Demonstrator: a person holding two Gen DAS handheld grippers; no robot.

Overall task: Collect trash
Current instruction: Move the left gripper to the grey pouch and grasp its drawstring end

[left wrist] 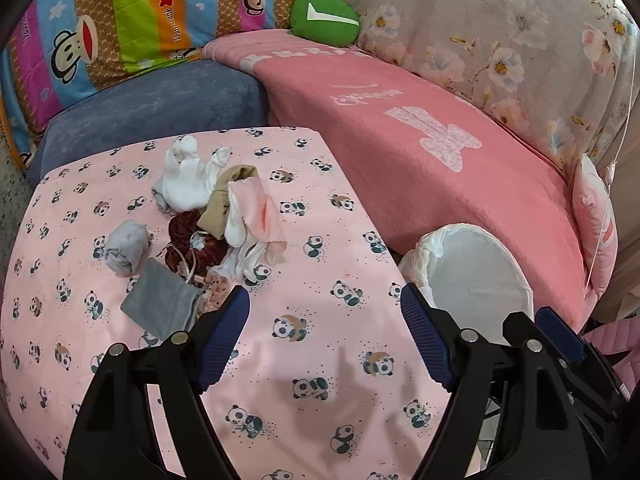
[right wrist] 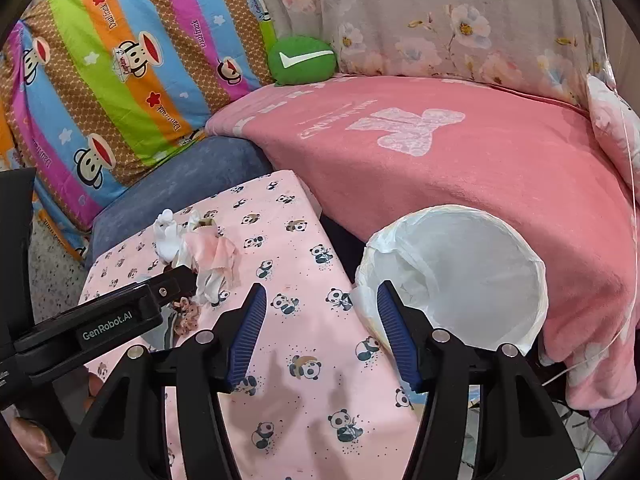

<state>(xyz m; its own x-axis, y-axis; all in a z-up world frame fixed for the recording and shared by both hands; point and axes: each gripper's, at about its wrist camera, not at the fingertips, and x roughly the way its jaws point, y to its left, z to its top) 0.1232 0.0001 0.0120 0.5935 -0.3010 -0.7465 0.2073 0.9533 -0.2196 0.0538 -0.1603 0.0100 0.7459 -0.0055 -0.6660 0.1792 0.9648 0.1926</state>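
Observation:
A pile of scraps lies on the pink panda-print table (left wrist: 320, 360): white socks (left wrist: 184, 180), a tan cloth (left wrist: 224, 196), a pink cloth (left wrist: 256, 208), a grey rolled sock (left wrist: 124, 246), a grey pouch (left wrist: 162, 304), a dark red scrunchie (left wrist: 188, 240). The white-lined trash bin (left wrist: 476, 272) stands right of the table. My left gripper (left wrist: 324, 316) is open and empty, just right of the pile. My right gripper (right wrist: 320, 324) is open and empty over the table's right edge, beside the bin (right wrist: 460, 272). The pile (right wrist: 200, 252) also shows in the right wrist view.
A pink blanket (left wrist: 420, 152) covers the sofa behind the bin. A blue cushion (left wrist: 160, 100), a striped monkey-print quilt (left wrist: 140, 12), a green round pillow (left wrist: 324, 20) and a floral cover (left wrist: 500, 40) lie behind. The left gripper's body (right wrist: 100, 328) crosses the right wrist view.

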